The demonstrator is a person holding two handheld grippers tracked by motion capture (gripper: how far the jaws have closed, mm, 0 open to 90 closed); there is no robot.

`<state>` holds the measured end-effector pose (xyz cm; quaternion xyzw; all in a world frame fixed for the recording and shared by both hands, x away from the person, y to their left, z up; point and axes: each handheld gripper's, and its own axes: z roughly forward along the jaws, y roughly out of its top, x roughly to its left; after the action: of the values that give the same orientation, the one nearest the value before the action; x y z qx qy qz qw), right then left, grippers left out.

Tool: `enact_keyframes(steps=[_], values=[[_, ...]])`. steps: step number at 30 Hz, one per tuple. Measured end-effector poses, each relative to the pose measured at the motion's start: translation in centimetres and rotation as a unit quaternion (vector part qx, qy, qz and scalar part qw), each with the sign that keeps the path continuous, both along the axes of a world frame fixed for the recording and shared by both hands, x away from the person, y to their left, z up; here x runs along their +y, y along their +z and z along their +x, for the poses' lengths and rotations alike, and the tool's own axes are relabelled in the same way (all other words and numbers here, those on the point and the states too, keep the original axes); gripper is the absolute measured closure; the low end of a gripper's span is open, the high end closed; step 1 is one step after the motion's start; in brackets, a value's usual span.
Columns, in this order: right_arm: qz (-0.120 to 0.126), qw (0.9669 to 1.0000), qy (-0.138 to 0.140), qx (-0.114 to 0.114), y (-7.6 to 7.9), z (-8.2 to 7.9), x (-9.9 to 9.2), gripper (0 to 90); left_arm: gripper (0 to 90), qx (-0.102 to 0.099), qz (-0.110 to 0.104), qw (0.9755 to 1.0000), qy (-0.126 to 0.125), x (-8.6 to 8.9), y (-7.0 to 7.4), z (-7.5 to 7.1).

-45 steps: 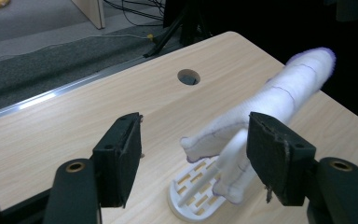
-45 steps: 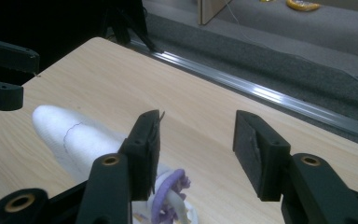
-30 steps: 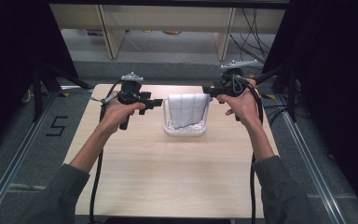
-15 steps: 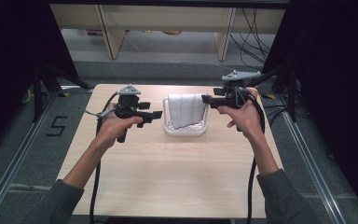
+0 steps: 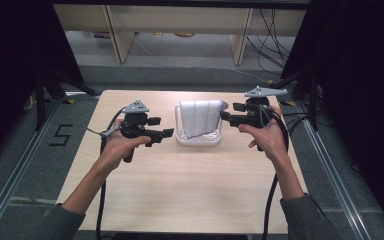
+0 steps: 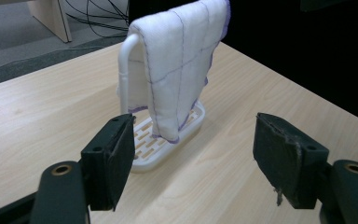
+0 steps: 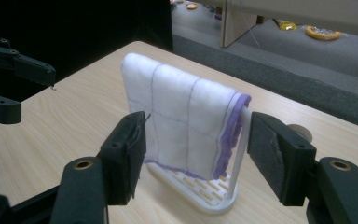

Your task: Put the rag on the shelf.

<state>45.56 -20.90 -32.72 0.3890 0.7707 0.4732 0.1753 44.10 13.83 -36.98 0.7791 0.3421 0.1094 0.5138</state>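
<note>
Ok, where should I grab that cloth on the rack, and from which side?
Probably the cloth's hanging purple-trimmed end edge, from the right gripper's side: it hangs free of the white rack there, and the open jaws already frame it.

Both hand-held grippers [image 5: 166, 134] [image 5: 226, 116] neared the cloth [image 5: 200, 117], jaws opening.

The cloth [image 6: 177, 70] is soft white quilted fabric with purple stitched edging. Its rack [image 6: 168, 144] is smooth, slightly glossy white plastic. The surface [image 5: 190, 190] is pale matt wood-grain laminate. The tongs' pads [image 7: 279, 154] look matt black, roughened rubber.
</note>
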Motion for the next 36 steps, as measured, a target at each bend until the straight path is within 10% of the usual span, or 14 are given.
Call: enact_keyframes(steps=[36], values=[[0.021, 0.9994, 0.027, 0.007, -4.1, -4.0, -0.5, 34.6, 24.9, 0.000, 0.007, 0.9998, -0.021, 0.6, -3.1, -4.5]])
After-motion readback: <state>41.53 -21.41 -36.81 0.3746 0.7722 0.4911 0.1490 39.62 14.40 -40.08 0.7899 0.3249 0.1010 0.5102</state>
